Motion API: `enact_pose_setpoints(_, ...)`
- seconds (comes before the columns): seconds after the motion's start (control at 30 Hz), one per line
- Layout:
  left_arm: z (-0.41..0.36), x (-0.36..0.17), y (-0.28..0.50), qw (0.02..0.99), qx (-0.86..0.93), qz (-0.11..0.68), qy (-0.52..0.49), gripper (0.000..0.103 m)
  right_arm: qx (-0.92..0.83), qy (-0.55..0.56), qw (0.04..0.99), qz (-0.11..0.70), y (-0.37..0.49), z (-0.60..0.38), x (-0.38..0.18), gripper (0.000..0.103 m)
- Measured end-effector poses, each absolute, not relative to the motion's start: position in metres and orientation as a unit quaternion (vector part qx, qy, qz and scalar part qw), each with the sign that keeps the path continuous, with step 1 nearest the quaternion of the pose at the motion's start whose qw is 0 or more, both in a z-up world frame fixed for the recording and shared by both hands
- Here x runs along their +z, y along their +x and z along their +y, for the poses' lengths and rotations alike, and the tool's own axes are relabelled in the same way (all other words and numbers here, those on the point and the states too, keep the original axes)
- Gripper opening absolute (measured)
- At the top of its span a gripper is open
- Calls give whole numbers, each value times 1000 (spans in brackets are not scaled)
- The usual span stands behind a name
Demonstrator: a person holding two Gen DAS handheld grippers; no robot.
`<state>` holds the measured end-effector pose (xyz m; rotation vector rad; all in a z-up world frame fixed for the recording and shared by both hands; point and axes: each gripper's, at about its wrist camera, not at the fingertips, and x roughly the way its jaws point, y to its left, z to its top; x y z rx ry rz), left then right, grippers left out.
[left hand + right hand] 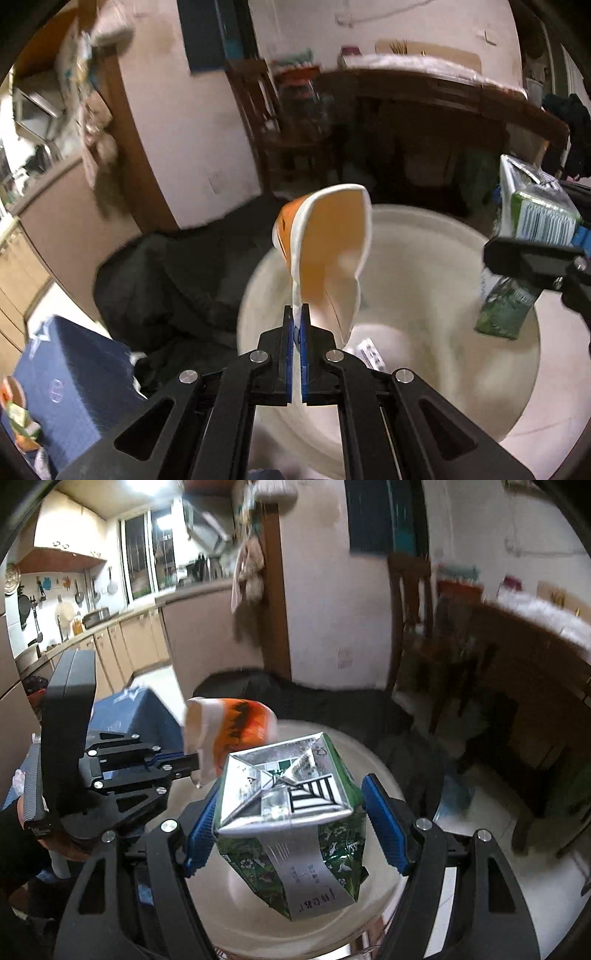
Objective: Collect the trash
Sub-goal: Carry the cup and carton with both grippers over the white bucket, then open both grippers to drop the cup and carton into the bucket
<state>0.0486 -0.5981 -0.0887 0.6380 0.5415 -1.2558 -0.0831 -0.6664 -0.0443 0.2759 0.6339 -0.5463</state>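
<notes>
While both pieces of trash are held above the white bin (517, 387), the crushed orange paper cup (328, 254) is pinched by its flattened rim in the closed left gripper (295, 325), and the green carton (291, 812) is clamped across its sides between the wide-set pads of the right gripper (291, 819). Both are judged light, thin-walled and easily crumpled. A firm edge or a flat face is the sensible place to grip each; little force is needed.

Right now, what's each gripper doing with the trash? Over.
Left gripper shut on crushed paper cup. Right gripper clamps green carton. Both above white bin. Nothing blocking.
</notes>
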Motion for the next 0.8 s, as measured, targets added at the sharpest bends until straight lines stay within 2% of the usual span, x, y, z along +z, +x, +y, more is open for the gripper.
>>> enact_pose_setpoints(0.2,-600,-118,43,698,-578,270,325,4,-253,151,888,352,-70,-661,-72,70)
enact_pose_setpoints(0.27,-597,-114,43,701,-579,267,319,4,-262,146,886,354,-70,-657,-73,72)
enact_pose_setpoints(0.3,-595,-112,44,703,-579,267,315,4,-263,147,887,349,-72,-655,-71,77)
enact_pose_setpoints(0.37,-592,-105,48,711,-577,264,301,6,-268,149,890,338,-77,-654,-66,80)
enact_pose_setpoints(0.8,-570,-83,45,732,-569,258,272,8,-284,130,889,335,-80,-645,-60,80)
